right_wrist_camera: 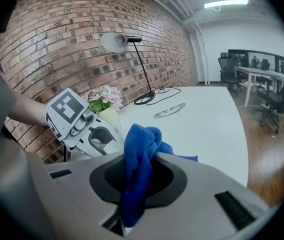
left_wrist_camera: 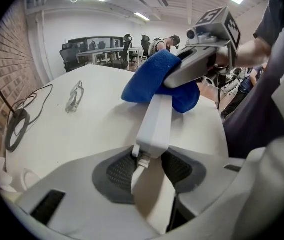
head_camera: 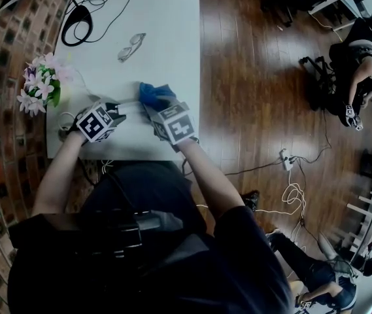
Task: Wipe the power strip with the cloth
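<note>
The cloth [left_wrist_camera: 146,81] hides the far end of the power strip [left_wrist_camera: 156,121]. The left gripper [left_wrist_camera: 149,170] clamps its near, cord end. The right gripper [right_wrist_camera: 139,176] pinches the cloth, which rests on the strip just ahead.

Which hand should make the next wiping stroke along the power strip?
Right. The right gripper is shut on the blue cloth, which lies over the far end of the power strip. The left gripper clamps the strip's near end, steadying it.
</note>
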`<action>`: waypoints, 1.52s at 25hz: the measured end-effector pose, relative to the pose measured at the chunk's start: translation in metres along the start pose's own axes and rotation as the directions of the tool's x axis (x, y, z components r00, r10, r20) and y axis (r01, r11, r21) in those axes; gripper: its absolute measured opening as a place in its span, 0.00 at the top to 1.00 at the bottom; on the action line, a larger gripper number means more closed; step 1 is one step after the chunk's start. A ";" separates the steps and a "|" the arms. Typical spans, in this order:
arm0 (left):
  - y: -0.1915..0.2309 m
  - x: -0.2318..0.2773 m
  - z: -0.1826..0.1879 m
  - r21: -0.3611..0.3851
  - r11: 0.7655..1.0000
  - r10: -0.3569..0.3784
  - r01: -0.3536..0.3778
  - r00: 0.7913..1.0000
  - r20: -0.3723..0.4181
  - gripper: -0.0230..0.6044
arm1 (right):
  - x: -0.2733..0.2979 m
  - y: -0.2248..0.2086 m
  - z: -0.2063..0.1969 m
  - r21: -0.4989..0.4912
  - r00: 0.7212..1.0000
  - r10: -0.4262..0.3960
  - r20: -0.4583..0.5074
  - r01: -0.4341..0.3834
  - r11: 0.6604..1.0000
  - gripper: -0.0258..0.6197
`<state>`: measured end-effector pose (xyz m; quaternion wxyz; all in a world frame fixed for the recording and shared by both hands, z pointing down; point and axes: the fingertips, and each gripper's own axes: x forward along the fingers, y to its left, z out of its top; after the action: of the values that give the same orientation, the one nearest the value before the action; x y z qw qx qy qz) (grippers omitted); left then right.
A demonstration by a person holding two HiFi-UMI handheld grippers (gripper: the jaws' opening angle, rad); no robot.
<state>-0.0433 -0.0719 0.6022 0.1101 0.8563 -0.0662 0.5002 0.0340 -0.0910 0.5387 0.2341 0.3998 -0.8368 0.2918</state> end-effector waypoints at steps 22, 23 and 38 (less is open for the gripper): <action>0.007 0.004 -0.005 -0.069 0.994 0.084 -0.087 0.996 -0.041 0.70 | -0.039 -0.040 -0.014 0.017 0.998 0.041 0.040 -0.041 0.999 0.89; 0.007 0.004 -0.005 -0.070 0.994 0.086 -0.088 0.995 -0.043 0.70 | -0.040 -0.041 -0.014 0.014 0.998 0.040 0.042 -0.041 0.999 0.89; 0.005 0.002 -0.005 -0.086 0.990 0.104 -0.109 0.993 -0.056 0.70 | -0.076 -0.101 -0.045 -0.062 0.987 -0.153 -0.057 0.150 0.987 0.89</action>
<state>-0.0473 -0.0756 0.6071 0.1227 0.8326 -0.1311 0.5239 0.1661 -0.0716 0.5543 0.2929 0.4462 -0.8044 0.2610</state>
